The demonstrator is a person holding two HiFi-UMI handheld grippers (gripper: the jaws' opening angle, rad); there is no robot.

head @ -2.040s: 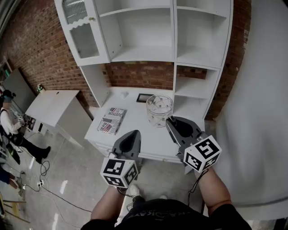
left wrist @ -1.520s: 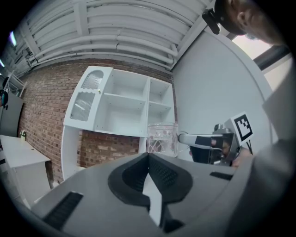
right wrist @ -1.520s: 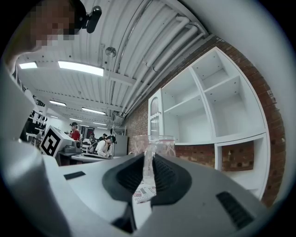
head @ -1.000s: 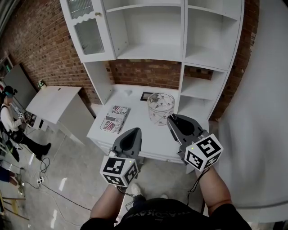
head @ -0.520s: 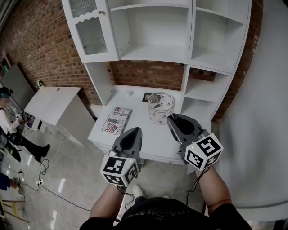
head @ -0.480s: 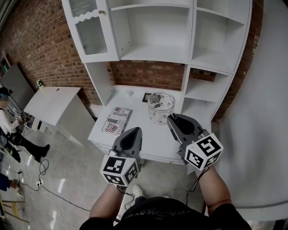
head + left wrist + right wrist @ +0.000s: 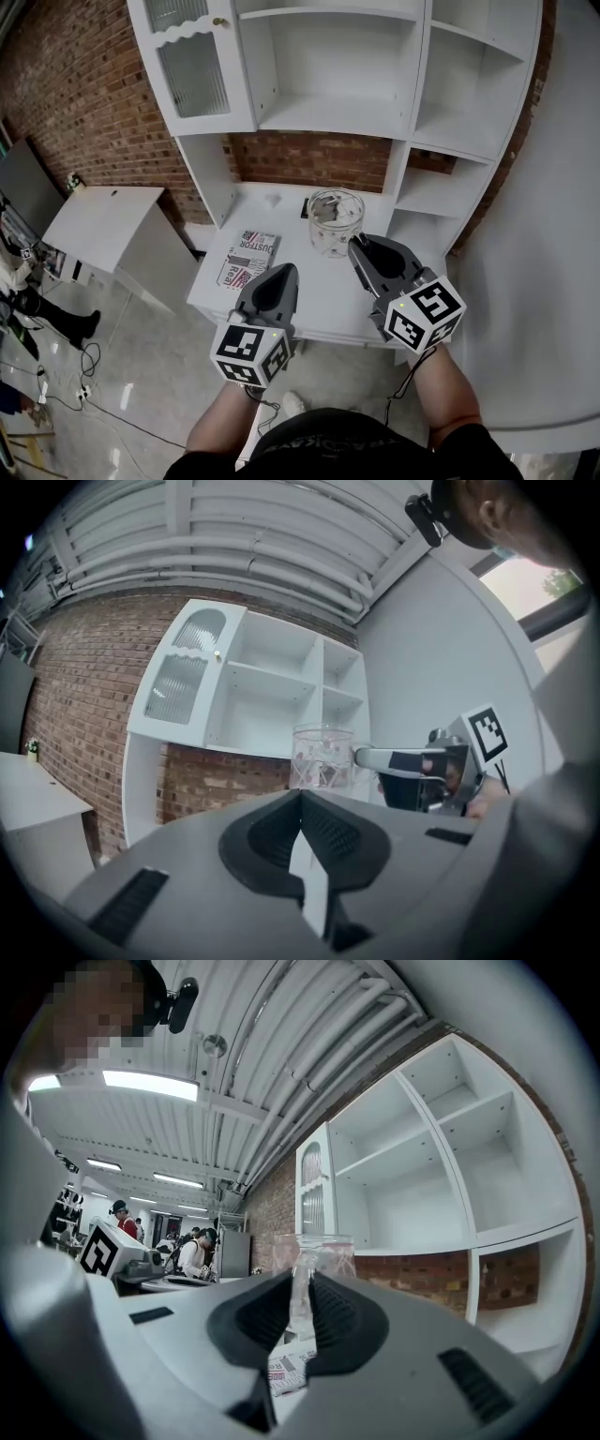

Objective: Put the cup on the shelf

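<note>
since the right gripper [image 7: 356,247] clamps the glass cup [image 7: 335,217] by its wall mid-frame, it hangs upright, seemingly ready for the shelf [image 7: 323,114] above; left gripper [image 7: 283,272] idle, jaws together.

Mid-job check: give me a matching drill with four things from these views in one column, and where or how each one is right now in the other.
Things:
1. cup
2. magazine
3. left gripper
4. ribbed glass door

Places or states:
A. jaws together, nothing between them
B. at the upper left of the white shelf unit
C. wall pinched between the jaws of the right gripper
D. lying flat on the white counter

Pairs: 1-C, 2-D, 3-A, 4-B
</note>
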